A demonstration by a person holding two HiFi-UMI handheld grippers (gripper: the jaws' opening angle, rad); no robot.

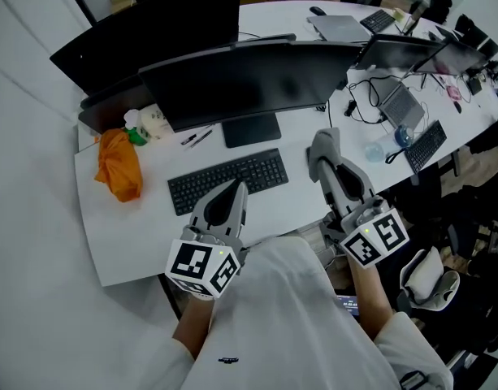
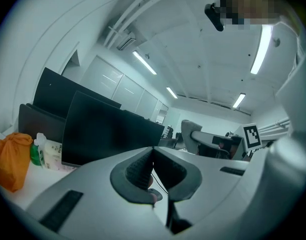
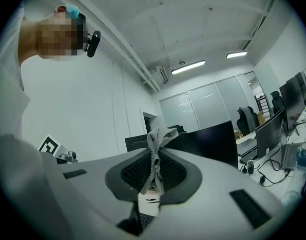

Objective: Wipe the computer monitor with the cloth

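— What's on your right side?
— My right gripper [image 1: 324,146] has its jaws clamped on the grey cloth [image 3: 153,151], and a fold of it pokes up past the tips. I'm holding it over the tabletop [image 1: 127,234], right of the keyboard [image 1: 228,181] and in front of the monitor [image 1: 249,84], clear of the screen.
— And your left?
— My left gripper [image 1: 235,189] has its jaws pressed together with nothing between them, above the keyboard's near edge. An orange bag [image 1: 119,165] lies far left.
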